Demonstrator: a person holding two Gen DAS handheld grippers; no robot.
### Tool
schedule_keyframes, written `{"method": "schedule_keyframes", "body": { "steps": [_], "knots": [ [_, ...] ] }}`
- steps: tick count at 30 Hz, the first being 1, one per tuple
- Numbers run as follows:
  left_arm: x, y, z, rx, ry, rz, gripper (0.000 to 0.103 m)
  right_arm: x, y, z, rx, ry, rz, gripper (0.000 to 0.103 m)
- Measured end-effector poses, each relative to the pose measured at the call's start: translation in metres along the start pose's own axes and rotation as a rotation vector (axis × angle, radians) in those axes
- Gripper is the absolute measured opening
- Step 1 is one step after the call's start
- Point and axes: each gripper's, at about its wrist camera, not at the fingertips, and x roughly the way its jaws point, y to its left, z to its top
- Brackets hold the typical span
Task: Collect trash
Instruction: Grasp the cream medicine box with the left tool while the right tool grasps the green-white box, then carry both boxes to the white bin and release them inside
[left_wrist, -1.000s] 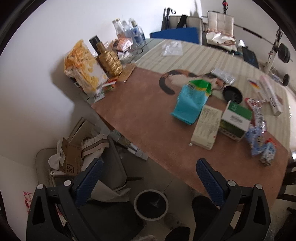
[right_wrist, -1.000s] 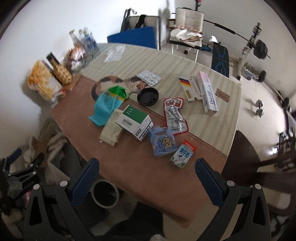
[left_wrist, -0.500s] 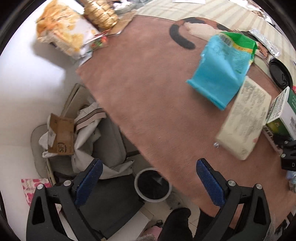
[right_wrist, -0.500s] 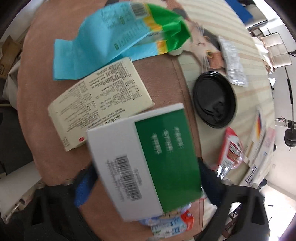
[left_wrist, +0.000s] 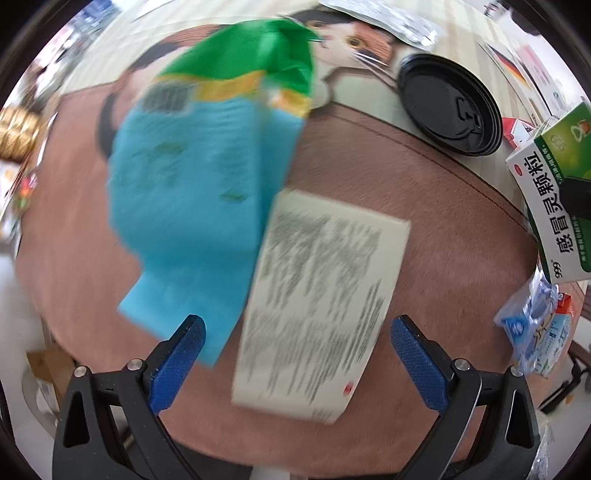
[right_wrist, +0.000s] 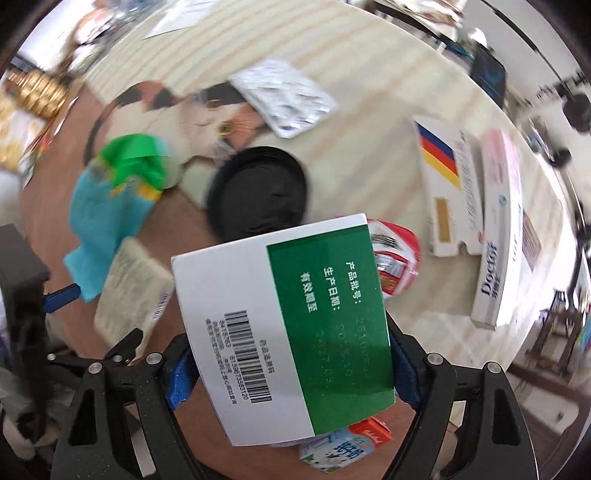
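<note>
My right gripper (right_wrist: 291, 365) is shut on a green and white medicine box (right_wrist: 288, 317), holding it above the table; the box also shows at the right edge of the left wrist view (left_wrist: 554, 206). My left gripper (left_wrist: 295, 350) is open, low over a cream flat box (left_wrist: 317, 306) that lies between its fingers. A blue and green snack bag (left_wrist: 199, 192) lies beside that box, under the left finger (left_wrist: 177, 365). A black cup lid (left_wrist: 450, 107) lies further back.
A small milk carton (right_wrist: 343, 446) and a blue wrapper (left_wrist: 524, 325) lie near the table's front edge. A red wrapper (right_wrist: 395, 258), a foil blister pack (right_wrist: 284, 99) and two long boxes (right_wrist: 476, 214) lie on the striped cloth (right_wrist: 369, 92).
My left gripper has moved from the table edge to low over the cream box and blue bag. My right gripper has closed on the green and white box and lifted it.
</note>
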Motion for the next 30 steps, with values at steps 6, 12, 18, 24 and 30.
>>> {"method": "schedule_keyframes", "body": {
  "steps": [6,12,18,24,30],
  "knots": [
    [0.002,-0.004,0.003,0.018,0.004,-0.026,0.075,-0.005,-0.013,-0.006,0.023,-0.015,0.0,0.086],
    [-0.008,0.002,-0.012,-0.023,-0.018,-0.012,0.074,-0.008,-0.005,-0.001,0.023,-0.021,0.006,0.085],
    [-0.048,0.015,-0.031,-0.096,-0.098,-0.001,0.074,-0.03,-0.001,0.002,0.028,-0.063,0.009,0.085],
    [-0.1,0.035,-0.051,-0.193,-0.21,0.0,0.074,-0.059,0.007,-0.008,0.033,-0.125,0.023,0.084],
    [-0.136,0.059,-0.073,-0.312,-0.338,-0.016,0.074,-0.095,0.04,-0.031,0.028,-0.197,0.095,0.084]
  ]
}}
